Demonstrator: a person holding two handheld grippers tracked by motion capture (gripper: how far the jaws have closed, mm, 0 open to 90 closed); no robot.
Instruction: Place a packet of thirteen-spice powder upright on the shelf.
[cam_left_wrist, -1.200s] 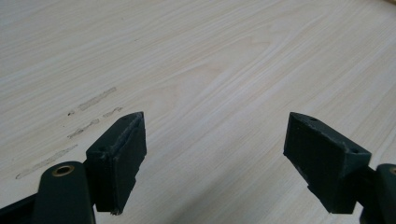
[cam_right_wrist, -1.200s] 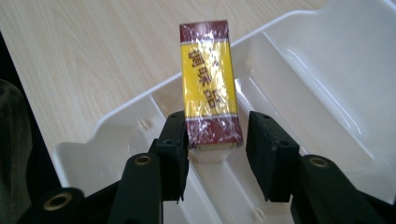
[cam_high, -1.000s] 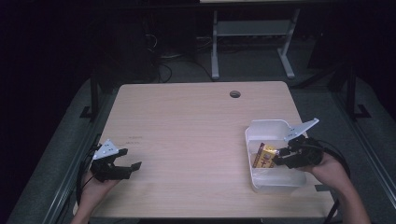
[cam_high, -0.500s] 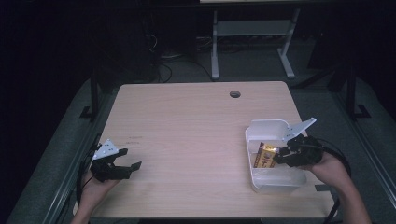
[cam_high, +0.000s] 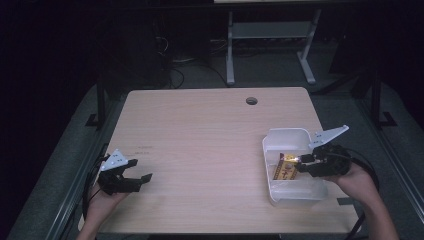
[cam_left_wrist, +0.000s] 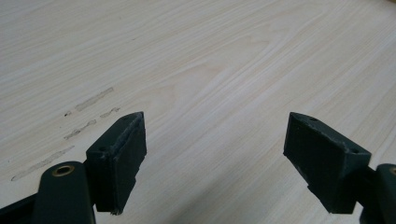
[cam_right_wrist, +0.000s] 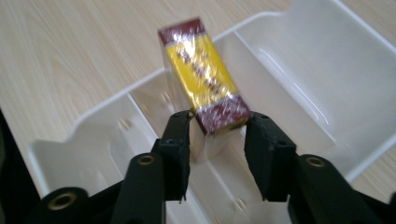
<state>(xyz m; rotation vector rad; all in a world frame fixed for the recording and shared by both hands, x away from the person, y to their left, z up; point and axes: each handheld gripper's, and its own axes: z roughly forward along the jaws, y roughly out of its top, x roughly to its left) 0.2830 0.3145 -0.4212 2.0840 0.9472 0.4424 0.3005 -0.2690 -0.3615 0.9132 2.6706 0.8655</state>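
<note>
A yellow snack packet with dark red ends (cam_high: 285, 168) (cam_right_wrist: 205, 74) lies tilted in a white compartment tray (cam_high: 288, 132) (cam_right_wrist: 308, 60) at the table's right side. My right gripper (cam_high: 303, 161) (cam_right_wrist: 217, 125) reaches into the tray from the right, and the packet's near end sits between its pads. Those jaws have just been opening, and the pads now stand close on either side of the packet without squeezing it. My left gripper (cam_high: 140, 170) (cam_left_wrist: 215, 140) rests low over bare wood at the front left, open wide with nothing between its fingers.
The pale wooden table (cam_high: 210, 130) has a round cable hole (cam_high: 251, 101) near its far edge. Faint scuff marks (cam_left_wrist: 88, 100) lie on the wood ahead of the left gripper. A metal stand (cam_high: 270, 35) rises behind the table in the dark.
Both hands stay where they were. The packet remains in the tray at the right gripper's tips.
</note>
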